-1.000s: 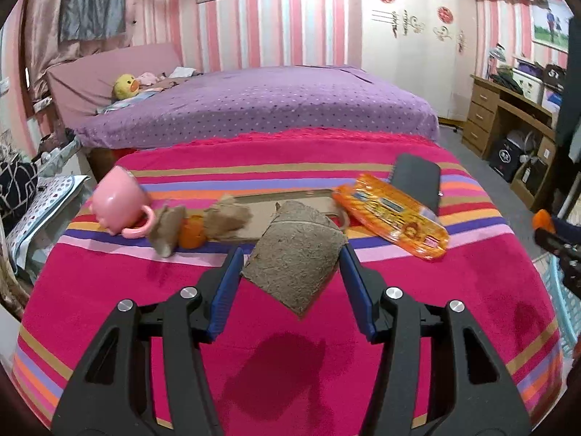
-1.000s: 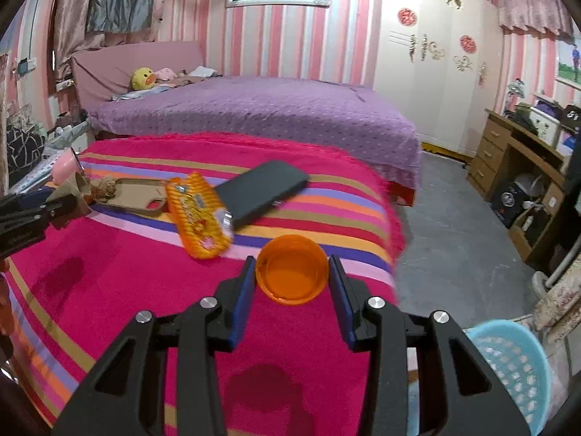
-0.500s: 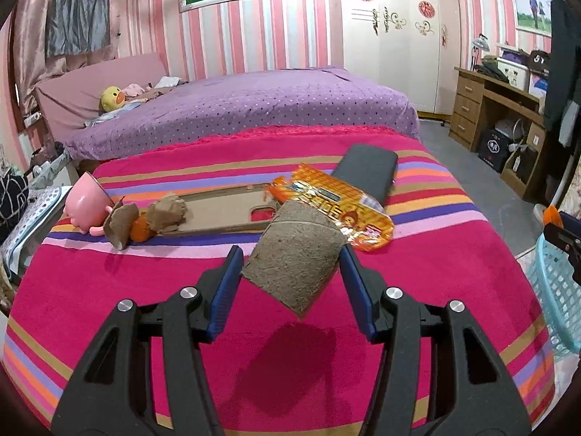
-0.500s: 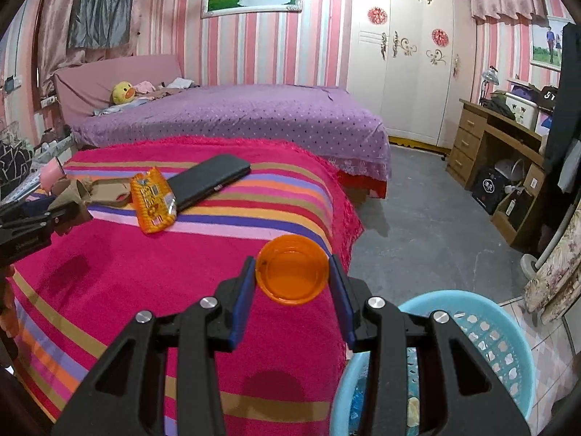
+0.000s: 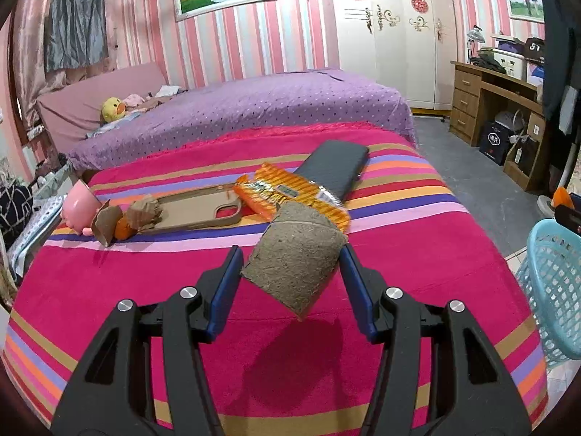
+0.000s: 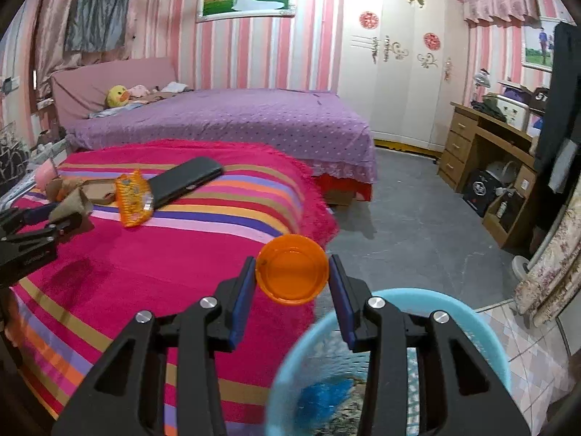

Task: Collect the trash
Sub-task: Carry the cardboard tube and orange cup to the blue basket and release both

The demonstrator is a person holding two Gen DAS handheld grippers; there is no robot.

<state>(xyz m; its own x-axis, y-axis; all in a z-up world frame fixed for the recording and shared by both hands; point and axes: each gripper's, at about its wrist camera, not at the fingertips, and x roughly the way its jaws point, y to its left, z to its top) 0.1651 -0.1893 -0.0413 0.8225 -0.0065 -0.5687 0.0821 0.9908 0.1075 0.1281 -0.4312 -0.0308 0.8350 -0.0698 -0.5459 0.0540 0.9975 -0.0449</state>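
My left gripper point(image 5: 290, 261) is shut on a brown cardboard cup sleeve point(image 5: 296, 259), held above the striped pink bedspread point(image 5: 145, 290). My right gripper point(image 6: 292, 272) is shut on an orange plastic cup point(image 6: 292, 272), held over the bed's corner just above the rim of a light blue trash basket point(image 6: 486, 330). On the bed lie an orange snack wrapper point(image 5: 279, 190), torn brown paper scraps point(image 5: 143, 212) and a small orange piece point(image 5: 121, 230). The left gripper point(image 6: 47, 223) also shows at the left edge of the right wrist view. The basket point(image 5: 552, 283) stands at the bed's right side.
A tan phone case point(image 5: 196, 210), a black phone point(image 5: 336, 169) and a pink cup point(image 5: 78, 209) lie on the bed. A purple bed point(image 5: 254, 116) stands behind. A wooden desk point(image 6: 490, 152) and grey floor point(image 6: 417, 218) are to the right. The basket holds blue trash point(image 6: 319, 399).
Both grippers have moved right across the bed with their loads. The blue basket has come into view under the right gripper and at the left view's right edge.
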